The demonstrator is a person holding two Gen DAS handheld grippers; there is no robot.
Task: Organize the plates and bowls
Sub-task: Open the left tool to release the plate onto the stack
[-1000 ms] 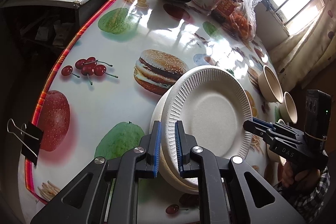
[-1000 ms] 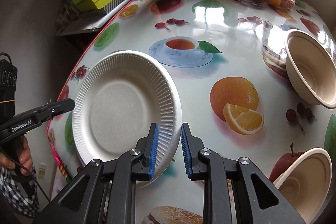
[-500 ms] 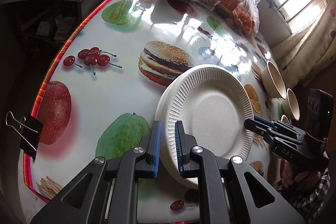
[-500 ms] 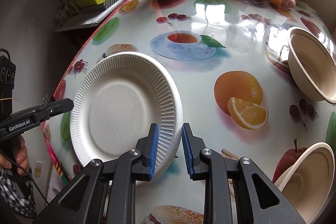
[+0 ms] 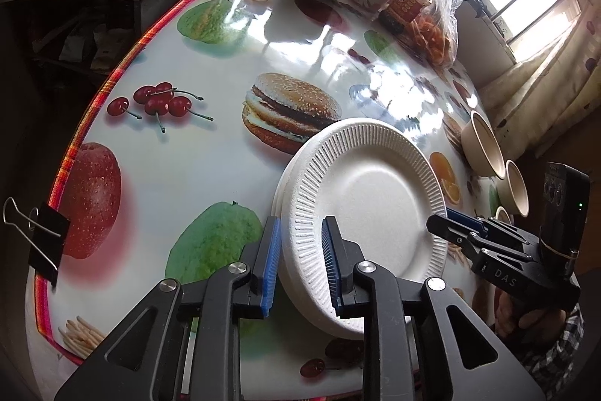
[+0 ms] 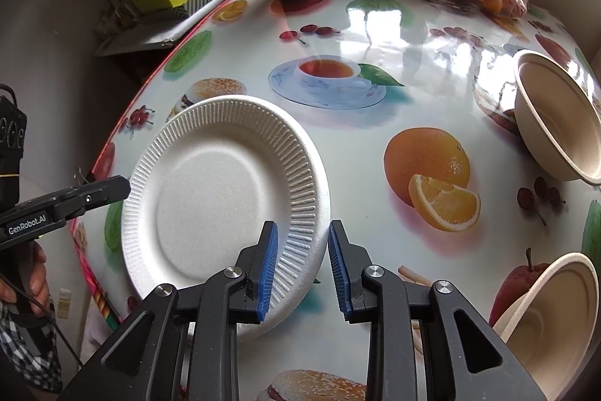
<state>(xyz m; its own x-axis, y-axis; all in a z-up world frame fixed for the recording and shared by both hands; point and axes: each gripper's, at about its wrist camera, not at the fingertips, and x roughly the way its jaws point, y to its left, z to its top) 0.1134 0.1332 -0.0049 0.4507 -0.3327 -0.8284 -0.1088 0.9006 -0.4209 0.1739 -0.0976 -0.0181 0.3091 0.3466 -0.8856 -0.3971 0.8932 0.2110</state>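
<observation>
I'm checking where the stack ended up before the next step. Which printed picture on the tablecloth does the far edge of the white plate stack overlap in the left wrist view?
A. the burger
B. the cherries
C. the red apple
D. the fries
A: in the left wrist view the white plate stack has its upper rim reaching over the lower right part of the printed burger.
</observation>
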